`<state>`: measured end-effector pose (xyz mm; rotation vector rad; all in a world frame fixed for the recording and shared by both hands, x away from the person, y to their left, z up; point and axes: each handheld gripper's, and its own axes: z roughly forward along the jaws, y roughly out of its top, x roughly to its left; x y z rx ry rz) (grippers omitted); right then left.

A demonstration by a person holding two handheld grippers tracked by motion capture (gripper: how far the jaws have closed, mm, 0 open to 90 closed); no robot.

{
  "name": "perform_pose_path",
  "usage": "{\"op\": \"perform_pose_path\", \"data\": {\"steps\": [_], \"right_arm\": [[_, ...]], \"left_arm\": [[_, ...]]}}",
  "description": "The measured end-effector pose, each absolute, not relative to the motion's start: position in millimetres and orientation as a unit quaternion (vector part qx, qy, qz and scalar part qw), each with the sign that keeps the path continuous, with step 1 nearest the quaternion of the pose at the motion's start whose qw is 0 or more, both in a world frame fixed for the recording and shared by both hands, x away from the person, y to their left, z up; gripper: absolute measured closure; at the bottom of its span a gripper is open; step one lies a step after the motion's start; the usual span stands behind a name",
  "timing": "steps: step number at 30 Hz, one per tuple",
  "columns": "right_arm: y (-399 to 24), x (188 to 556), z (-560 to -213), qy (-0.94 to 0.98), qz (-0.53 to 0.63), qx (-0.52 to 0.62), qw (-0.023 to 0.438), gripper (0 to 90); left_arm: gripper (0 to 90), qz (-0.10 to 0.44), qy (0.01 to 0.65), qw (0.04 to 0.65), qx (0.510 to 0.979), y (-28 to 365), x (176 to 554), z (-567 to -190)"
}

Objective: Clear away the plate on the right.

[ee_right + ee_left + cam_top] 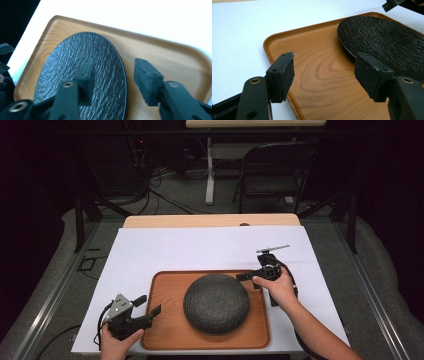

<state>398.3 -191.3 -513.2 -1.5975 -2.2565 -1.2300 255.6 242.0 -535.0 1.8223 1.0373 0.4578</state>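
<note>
The table point(150, 250) carries a white sheet, and on it, toward six o'clock, lies a wooden tray point(167, 292). The tray looks light and stiff, with a smooth, probably slick finish; its low raised rim is the natural place to pinch, one side at three o'clock and one at nine.

At the tray's centre sits a round black plate point(216, 303), which appears to be stoneware: likely heavy for its size, rigid, and liable to chip if knocked. Its rough, rippled surface should give the pads some bite. It lies flat, so the thin edge, which seems to lift slightly off the wood, is the only hold.

The left gripper point(148, 305), at the tray's eight o'clock corner, has its jaws spread wide with nothing between them. The right gripper point(246, 276), at the plate's two o'clock, also stands apart and holds nothing, its jaws straddling the plate's edge without pressing.
</note>
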Motion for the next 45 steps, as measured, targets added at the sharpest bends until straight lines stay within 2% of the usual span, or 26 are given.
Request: {"op": "perform_pose_path", "data": {"steps": [9,15,20,27,37,45], "right_arm": [[-191.2,384.4,-504.1,-0.765,-0.405,-0.501,0.008,41.6],[-193.6,368.0,-501.7,-0.773,-0.403,-0.490,-0.004,38.1],[-197.9,351.1,-500.8,-0.775,-0.411,-0.480,-0.019,37.6],[-201.9,324.7,-506.3,-0.796,-0.385,-0.461,-0.074,38.5],[-218.4,294.9,-527.2,-0.774,-0.412,-0.474,-0.080,38.1],[-231.9,292.3,-530.0,-0.751,-0.435,-0.488,-0.092,38.2]], "left_arm": [[32.4,0.186,0.424,0.478,0.746,242.0,256.0,-535.3],[32.3,0.185,0.425,0.477,0.747,241.9,256.0,-535.1],[32.3,0.185,0.427,0.475,0.747,241.9,255.9,-535.0],[32.3,0.185,0.427,0.475,0.747,241.8,256.1,-535.0],[32.3,0.184,0.427,0.476,0.747,241.2,256.2,-535.3],[32.3,0.185,0.425,0.478,0.746,241.0,256.6,-535.5]]}}
